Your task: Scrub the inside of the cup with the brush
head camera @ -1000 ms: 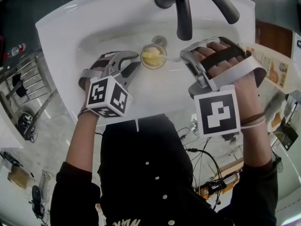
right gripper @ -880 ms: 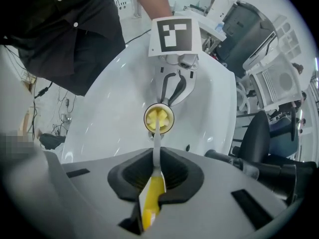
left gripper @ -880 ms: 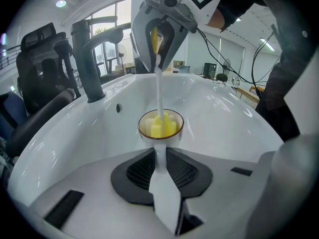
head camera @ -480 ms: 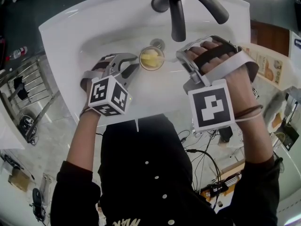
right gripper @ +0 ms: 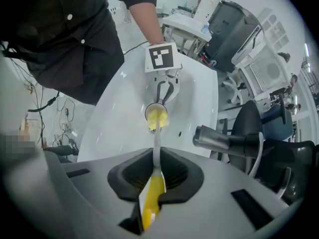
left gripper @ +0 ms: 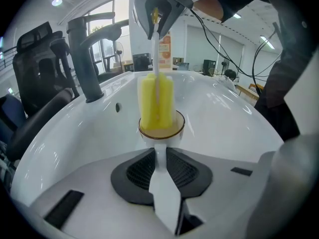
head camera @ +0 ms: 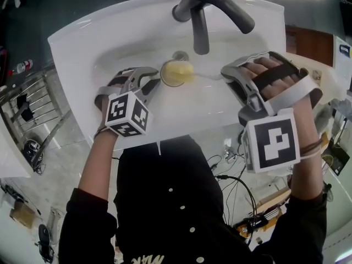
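Cup (left gripper: 161, 128): in the sink (head camera: 110, 34) basin below the faucet (head camera: 201, 15), its white part clamped in the left hand-held gripper (left gripper: 160, 151).
Brush (left gripper: 157, 99): yellow sponge head standing in the cup, upper half clear of the rim, seen in the left gripper view only.
Right hand-held gripper (right gripper: 155, 169): clenched on the brush handle, whose yellow end shows in its own view only.

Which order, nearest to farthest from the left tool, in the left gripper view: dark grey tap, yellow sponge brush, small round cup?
1. Small round cup, centre.
2. Yellow sponge brush, inside the cup.
3. Dark grey tap, far left.
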`<state>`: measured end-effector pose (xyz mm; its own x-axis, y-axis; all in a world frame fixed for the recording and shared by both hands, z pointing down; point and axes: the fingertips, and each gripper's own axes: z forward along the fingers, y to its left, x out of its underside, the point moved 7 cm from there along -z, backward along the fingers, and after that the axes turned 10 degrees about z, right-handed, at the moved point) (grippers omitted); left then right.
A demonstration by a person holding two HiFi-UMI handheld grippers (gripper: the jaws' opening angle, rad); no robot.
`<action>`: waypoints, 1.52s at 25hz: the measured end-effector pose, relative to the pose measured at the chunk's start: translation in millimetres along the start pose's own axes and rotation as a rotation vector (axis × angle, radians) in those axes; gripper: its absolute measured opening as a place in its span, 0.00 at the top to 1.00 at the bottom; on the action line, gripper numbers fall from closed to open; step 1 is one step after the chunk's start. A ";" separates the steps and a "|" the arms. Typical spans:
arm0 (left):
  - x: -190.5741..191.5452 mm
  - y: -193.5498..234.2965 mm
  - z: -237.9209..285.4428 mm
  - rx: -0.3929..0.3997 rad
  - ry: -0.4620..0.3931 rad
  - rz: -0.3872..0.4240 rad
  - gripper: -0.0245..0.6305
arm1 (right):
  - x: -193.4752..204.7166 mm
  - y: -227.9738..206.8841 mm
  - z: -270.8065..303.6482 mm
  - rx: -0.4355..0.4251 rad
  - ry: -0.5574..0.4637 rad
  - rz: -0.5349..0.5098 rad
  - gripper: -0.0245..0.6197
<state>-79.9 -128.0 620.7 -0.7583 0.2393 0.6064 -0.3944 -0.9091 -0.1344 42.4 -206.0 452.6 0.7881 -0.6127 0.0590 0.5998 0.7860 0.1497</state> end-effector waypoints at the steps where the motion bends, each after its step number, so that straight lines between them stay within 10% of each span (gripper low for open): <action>1: -0.2 0.3 0.2 0.001 -0.001 0.000 0.82 | 1.2 0.0 -2.4 0.000 0.000 0.005 0.89; 38: 0.2 1.8 1.9 0.012 0.011 -0.019 0.82 | -16.3 10.1 68.6 -0.006 0.003 -0.014 0.89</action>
<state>-79.8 -130.2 622.0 -0.7566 0.2602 0.5999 -0.4023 -0.9085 -0.1132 26.1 -193.7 520.9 0.7800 -0.6235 0.0534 0.6118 0.7777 0.1441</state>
